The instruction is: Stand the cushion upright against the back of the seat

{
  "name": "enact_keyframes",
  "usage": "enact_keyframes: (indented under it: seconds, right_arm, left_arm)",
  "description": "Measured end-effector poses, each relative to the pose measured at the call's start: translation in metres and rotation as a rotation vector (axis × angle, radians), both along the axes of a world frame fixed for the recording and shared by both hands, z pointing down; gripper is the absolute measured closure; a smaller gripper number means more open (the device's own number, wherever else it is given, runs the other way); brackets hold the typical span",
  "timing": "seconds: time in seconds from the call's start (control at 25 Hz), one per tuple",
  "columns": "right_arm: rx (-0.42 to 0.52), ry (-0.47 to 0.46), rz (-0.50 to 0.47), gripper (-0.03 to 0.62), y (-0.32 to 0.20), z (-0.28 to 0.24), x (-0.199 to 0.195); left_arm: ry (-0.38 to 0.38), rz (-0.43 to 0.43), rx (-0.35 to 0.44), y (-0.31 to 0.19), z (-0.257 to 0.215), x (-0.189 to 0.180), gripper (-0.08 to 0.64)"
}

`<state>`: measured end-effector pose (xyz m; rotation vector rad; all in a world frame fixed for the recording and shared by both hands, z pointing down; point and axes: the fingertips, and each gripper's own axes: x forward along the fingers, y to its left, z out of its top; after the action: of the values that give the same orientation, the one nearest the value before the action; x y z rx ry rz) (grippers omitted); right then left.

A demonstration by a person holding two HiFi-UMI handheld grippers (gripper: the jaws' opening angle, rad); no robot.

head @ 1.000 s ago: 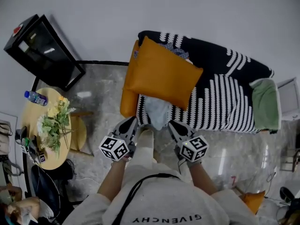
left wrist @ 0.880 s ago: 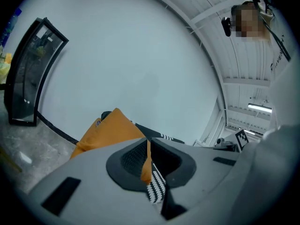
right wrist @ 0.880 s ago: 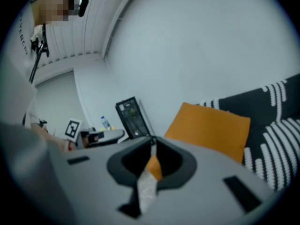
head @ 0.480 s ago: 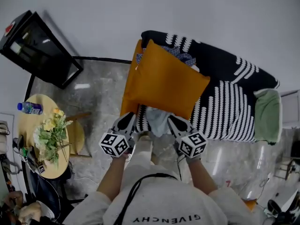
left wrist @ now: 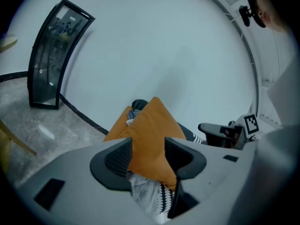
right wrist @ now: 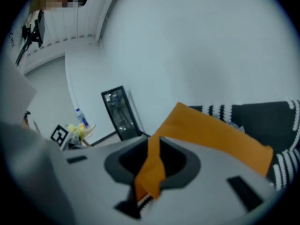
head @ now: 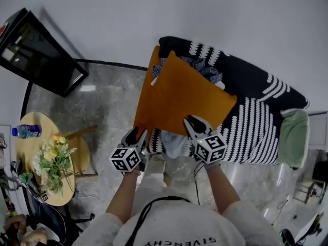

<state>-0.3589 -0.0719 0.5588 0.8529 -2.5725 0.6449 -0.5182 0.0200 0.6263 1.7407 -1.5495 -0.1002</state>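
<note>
An orange cushion (head: 182, 99) leans tilted over the seat of a sofa covered by a black-and-white striped blanket (head: 251, 122). My left gripper (head: 134, 134) is at its lower left corner. Those jaws are opening and stand wide, with the cushion (left wrist: 152, 125) between them but not pressed. My right gripper (head: 192, 122) is on the cushion's lower edge. A thin fold of orange fabric (right wrist: 152, 168) sits pinched in its narrow gap, and its jaws are starting to open. Behind the cushion, along the sofa's left end, shows a second orange piece (head: 146, 81).
A blue checked cloth (head: 205, 68) lies by the sofa back and a pale cloth (head: 171, 140) hangs at the seat's front. A green cushion (head: 292, 137) sits at the sofa's right end. Left stand a black glass cabinet (head: 36, 50) and a round table (head: 28, 145) with flowers and a bottle.
Both grippers moved forward toward the sofa, pushing the cushion up and back. The left gripper's jaws have opened off the cushion's corner.
</note>
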Motion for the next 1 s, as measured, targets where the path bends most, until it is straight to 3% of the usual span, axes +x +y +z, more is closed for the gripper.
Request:
enact_keyframes:
  seconds: [0.12,0.28,0.4,0.6,0.8,1.0]
  right_arm:
    - [0.022,0.026,-0.001,0.484,-0.043,0.003,-0.011]
    - [0.05,0.054,-0.01,0.438,-0.099,0.003,-0.03]
    - [0.066,0.086,-0.024,0.403,-0.135,0.006,-0.046]
    - [0.056,0.18,-0.045,0.34,-0.187,0.017,-0.07]
    - [0.01,0.256,-0.049,0.27,-0.225,0.024,-0.091]
    - [-0.075,0.344,-0.137,0.21,-0.243,0.042,-0.117]
  left_arm:
    - [0.055,-0.051,-0.06,-0.008,0.026,-0.008,0.322]
    - [0.227,-0.188,-0.115,-0.017,0.055,-0.023,0.308]
    - [0.304,-0.273,-0.146,-0.022,0.075,-0.034,0.307]
    - [0.382,-0.36,-0.193,-0.028,0.097,-0.041,0.307]
    - [0.405,-0.387,-0.201,-0.034,0.105,-0.041,0.307]
    - [0.459,-0.399,-0.185,-0.035,0.106,-0.04,0.307]
